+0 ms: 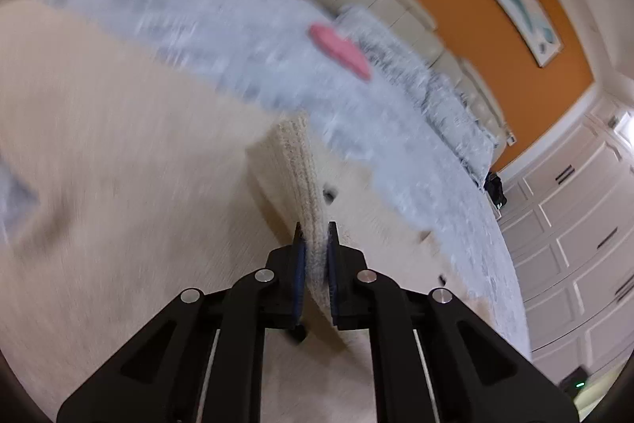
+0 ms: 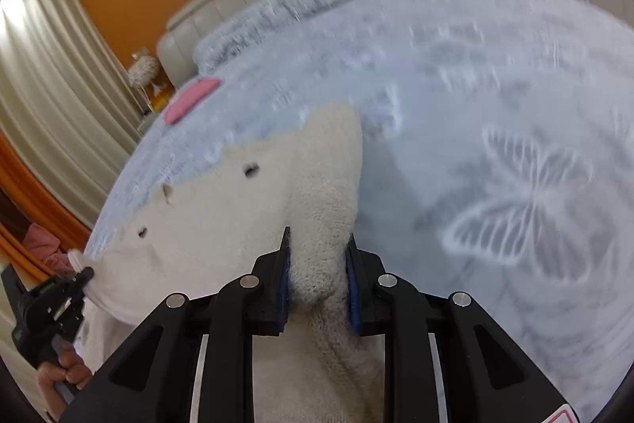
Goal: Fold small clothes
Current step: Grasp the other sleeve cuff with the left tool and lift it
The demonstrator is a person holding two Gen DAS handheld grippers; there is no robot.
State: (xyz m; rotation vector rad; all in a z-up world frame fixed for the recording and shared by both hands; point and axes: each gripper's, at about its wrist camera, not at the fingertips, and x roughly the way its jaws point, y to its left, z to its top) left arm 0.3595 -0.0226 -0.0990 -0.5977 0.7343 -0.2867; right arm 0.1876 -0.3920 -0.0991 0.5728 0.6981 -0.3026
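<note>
Nearest the lens, the left tongs (image 1: 316,248) are seen clamped nearly shut on the ribbed hem of a cream fleece garment (image 1: 119,153) spread over the bed (image 1: 245,26); to the right, the right tongs (image 2: 318,260) are pinched on a thick fleece fold. Slipping is judged likely there, the bulky pile being compressed unevenly, so the fold could be skewed.

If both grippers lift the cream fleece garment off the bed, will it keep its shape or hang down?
The cream fleece garment will probably sag: it bunches softly where the right gripper pinches it. It looks light, since the left gripper holds an edge by a thin pinch. Its fuzzy pile should not slip.
</note>
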